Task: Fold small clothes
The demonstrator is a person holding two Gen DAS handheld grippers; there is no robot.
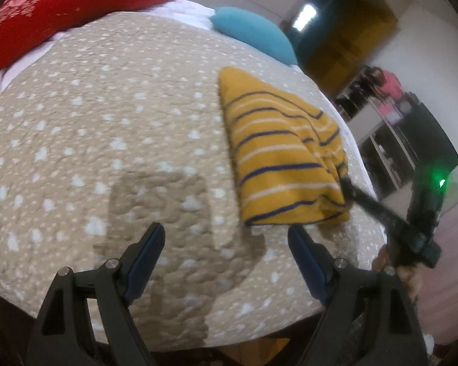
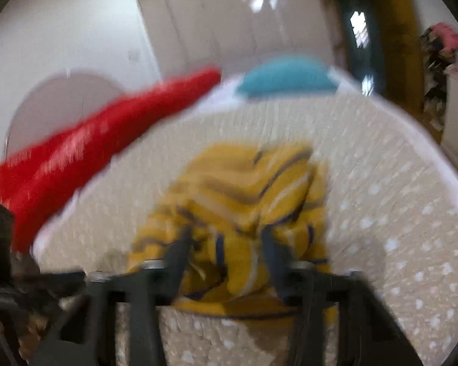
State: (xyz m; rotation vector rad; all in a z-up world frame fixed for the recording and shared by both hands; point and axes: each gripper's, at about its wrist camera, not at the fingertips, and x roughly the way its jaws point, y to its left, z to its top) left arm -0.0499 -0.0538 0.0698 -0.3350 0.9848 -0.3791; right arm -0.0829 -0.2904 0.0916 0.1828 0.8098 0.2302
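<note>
Our right gripper pinches the mustard-yellow striped knit garment near the bed's right edge; left gripper gapes empty, just beside its near hem.

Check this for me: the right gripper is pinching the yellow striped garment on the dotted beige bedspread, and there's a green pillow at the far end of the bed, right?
Not quite: the pillow is teal blue, not green, as the left wrist view shows. The rest holds: the right gripper pinches the yellow striped garment on the dotted beige bedspread.
</note>
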